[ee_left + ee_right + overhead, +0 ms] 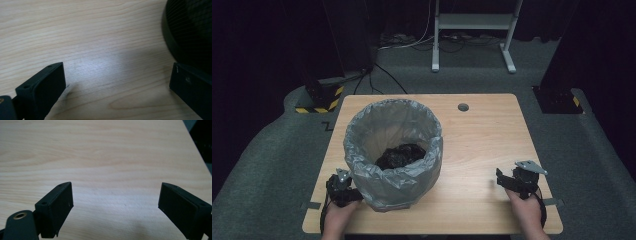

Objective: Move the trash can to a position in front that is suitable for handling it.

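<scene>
High view: the bin (393, 155), lined with a grey bag (362, 131), could tip or slide if the left tongs (343, 189), jaws apart, push its base. It stands on the counter (484, 145), just beside them. Right tongs (512, 181), jaws apart and empty, rest well apart from it.

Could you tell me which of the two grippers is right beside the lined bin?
The left gripper: it sits against the bin at its lower left, while the right gripper rests well apart near the table edge.
</scene>
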Demonstrator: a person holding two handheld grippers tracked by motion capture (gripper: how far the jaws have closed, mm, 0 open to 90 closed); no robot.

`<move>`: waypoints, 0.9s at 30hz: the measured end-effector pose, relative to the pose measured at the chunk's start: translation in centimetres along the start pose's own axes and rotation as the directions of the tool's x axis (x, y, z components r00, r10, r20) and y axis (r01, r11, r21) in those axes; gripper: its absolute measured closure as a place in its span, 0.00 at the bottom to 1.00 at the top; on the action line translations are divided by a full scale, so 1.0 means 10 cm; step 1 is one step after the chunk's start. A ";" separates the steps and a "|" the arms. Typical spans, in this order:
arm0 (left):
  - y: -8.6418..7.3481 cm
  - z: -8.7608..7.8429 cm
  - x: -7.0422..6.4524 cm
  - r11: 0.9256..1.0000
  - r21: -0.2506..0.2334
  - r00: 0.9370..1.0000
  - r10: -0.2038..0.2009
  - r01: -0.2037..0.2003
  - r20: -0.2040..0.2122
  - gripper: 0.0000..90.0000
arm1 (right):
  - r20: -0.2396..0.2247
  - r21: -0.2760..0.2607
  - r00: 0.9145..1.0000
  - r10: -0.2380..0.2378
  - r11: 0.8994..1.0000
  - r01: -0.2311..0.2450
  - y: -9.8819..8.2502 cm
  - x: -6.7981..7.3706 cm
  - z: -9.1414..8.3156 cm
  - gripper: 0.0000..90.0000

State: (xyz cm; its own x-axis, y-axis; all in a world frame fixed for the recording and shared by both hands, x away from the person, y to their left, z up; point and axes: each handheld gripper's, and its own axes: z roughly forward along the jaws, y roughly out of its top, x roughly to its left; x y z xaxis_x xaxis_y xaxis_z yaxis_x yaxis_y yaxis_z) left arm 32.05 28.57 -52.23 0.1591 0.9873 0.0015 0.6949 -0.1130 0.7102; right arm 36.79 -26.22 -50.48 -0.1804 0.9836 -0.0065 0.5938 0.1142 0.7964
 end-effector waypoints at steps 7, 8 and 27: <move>0.03 -0.14 0.16 0.997 -0.052 0.998 -0.061 0.060 -0.013 0.02 | -0.033 -0.068 0.996 -0.082 0.994 0.080 0.10 0.23 -0.16 0.13; 0.03 -0.14 0.16 0.997 -0.052 0.998 -0.061 0.060 -0.013 0.02 | -0.033 -0.068 0.996 -0.082 0.994 0.080 0.10 0.23 -0.16 0.13; 0.49 -0.57 0.23 0.974 -0.222 0.998 -0.056 0.051 -0.013 0.06 | -0.180 -0.125 0.957 -0.226 0.971 0.206 0.44 1.02 -0.34 0.13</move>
State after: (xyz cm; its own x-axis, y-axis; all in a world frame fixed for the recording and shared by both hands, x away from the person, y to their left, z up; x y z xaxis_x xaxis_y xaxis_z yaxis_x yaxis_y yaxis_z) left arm 31.84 30.95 -44.69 0.1112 0.9934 -0.0291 0.5295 -0.0344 0.8476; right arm 34.90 -16.16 -45.00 -0.4479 0.8907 -0.0775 0.4415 0.2957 0.8471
